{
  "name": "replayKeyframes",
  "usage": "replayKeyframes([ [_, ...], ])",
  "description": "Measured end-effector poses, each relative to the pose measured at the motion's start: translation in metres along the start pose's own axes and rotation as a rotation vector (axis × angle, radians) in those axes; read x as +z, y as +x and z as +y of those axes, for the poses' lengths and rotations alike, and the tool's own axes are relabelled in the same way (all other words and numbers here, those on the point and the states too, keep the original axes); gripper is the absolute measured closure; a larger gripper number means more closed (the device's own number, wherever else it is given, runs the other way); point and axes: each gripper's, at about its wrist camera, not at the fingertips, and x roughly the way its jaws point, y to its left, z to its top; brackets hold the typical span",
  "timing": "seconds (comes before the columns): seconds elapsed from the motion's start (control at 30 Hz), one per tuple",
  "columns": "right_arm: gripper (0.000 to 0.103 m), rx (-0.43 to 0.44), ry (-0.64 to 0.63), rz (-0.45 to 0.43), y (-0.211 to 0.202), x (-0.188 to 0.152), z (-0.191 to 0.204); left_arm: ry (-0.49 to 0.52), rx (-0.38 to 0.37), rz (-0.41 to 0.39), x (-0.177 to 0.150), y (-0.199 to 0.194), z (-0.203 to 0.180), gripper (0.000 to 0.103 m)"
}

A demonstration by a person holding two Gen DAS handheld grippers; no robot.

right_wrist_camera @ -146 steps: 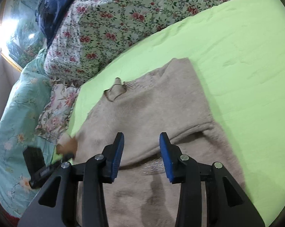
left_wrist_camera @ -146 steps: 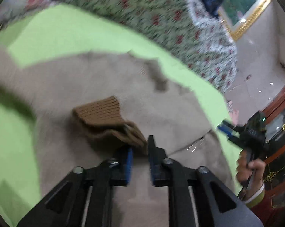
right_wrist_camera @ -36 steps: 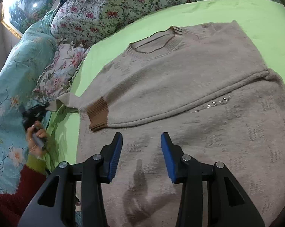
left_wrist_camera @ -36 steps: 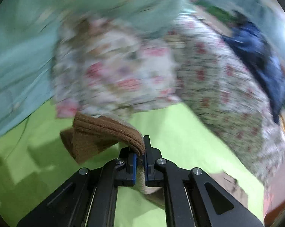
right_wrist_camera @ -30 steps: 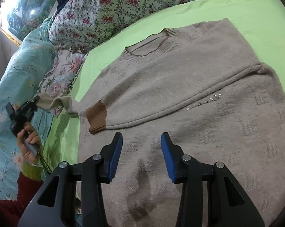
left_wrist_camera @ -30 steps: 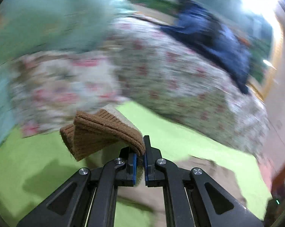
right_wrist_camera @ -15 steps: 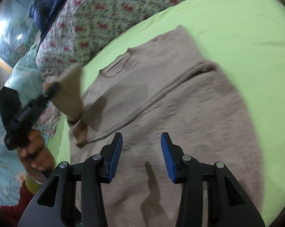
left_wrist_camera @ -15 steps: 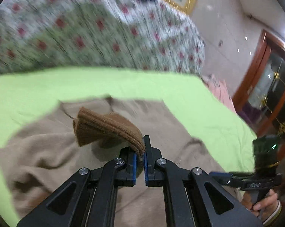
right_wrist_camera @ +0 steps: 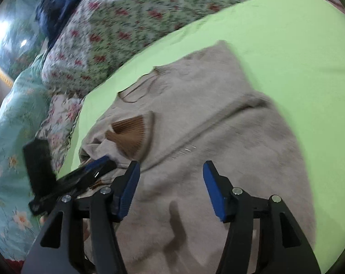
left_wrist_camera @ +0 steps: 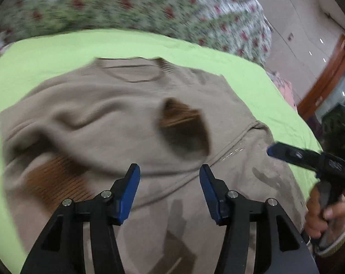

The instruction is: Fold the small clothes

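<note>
Hovering above the beige sweater [left_wrist_camera: 108,118], the left gripper [left_wrist_camera: 169,183] has its blue pads spread wide and holds nothing; there is clear air between the pads and the knit below. The right gripper [right_wrist_camera: 171,182] is spread wide too and empty, also over the sweater, near its lower part.

The sweater lies flat on the green bed sheet [left_wrist_camera: 46,48], with its neckline [left_wrist_camera: 131,73] toward the pillows. Both sleeves are folded in across the chest. One brown ribbed cuff [right_wrist_camera: 131,134] rests on the body of the sweater, a little crumpled and standing up at one edge (in the left wrist view it is blurred, with a dark shadow beside it). The other brown cuff [left_wrist_camera: 55,180] lies lower, near the left side of the left gripper.

In the right wrist view the left gripper appears at the left edge of the sweater, close above the folded sleeve. Behind the sheet there is a floral quilt [right_wrist_camera: 117,27] and a teal floral blanket [right_wrist_camera: 14,114], with some dark blue cloth [right_wrist_camera: 58,2] on top.
</note>
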Motion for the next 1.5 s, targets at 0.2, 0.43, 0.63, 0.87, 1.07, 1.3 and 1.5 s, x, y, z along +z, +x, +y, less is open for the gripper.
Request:
replayKeyframes([
  [0.2,0.044,-0.037,-0.262,0.026,0.038,0.011,0.055,-0.236,0.209,-0.115,-0.019,-0.067,0.089,0.047],
  [0.43,0.041,-0.142,-0.433,0.068,0.09,0.023,0.081,-0.381,0.306,-0.123,-0.024,-0.068,0.155,0.047],
  [0.63,0.095,-0.061,-0.325,0.059,0.096,0.045,0.088,-0.312,0.288,-0.056,-0.015,-0.036,0.146,0.049],
  [0.87,0.095,0.184,-0.134,-0.188,0.005,0.087,0.079,-0.38,0.446,-0.05,-0.015,-0.025,0.155,0.068],
  [1.07,0.095,0.146,0.047,-0.22,-0.003,0.071,0.003,-0.325,0.536,-0.134,-0.027,-0.039,0.131,0.065],
  [1.3,0.095,0.01,0.157,-0.048,0.054,0.032,-0.053,-0.348,0.523,-0.148,-0.044,-0.043,0.126,0.062],
  [1.5,0.094,-0.041,0.124,-0.042,0.046,0.033,-0.051,-0.276,0.564,-0.164,-0.04,-0.043,0.117,0.059],
])
